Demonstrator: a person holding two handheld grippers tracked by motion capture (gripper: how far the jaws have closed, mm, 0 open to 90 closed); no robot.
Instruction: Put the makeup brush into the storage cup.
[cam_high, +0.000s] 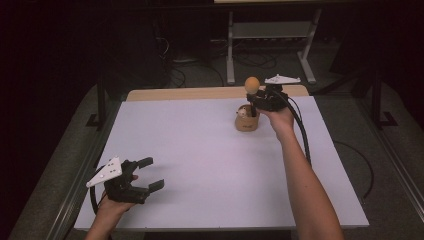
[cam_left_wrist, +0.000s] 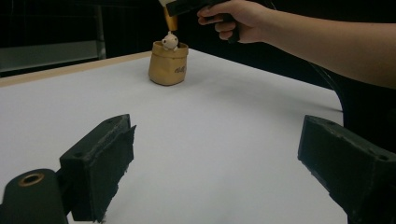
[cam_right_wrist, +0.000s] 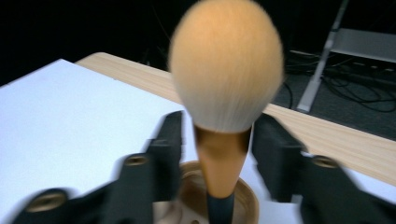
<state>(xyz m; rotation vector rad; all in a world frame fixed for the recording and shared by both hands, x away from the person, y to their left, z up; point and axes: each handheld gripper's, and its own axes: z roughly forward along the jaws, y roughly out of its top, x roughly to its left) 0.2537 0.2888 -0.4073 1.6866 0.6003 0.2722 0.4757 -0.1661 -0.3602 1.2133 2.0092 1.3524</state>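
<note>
We see the makeup brush (cam_right_wrist: 225, 88) standing upright in the tan pouch (cam_high: 247, 121) at the bench's (cam_high: 200, 165) far side, between the right gripper's (cam_high: 261, 101) jaws, parted clear of its handle, while the left gripper (cam_high: 148, 176) rests wide open near the front-left corner.

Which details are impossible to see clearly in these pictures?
- Brush handle's lower end: right gripper view, hidden inside the pouch.
- Print on pouch: left gripper view, too small.
- Right gripper pads touching the brush or not: right gripper view, blurred.
</note>
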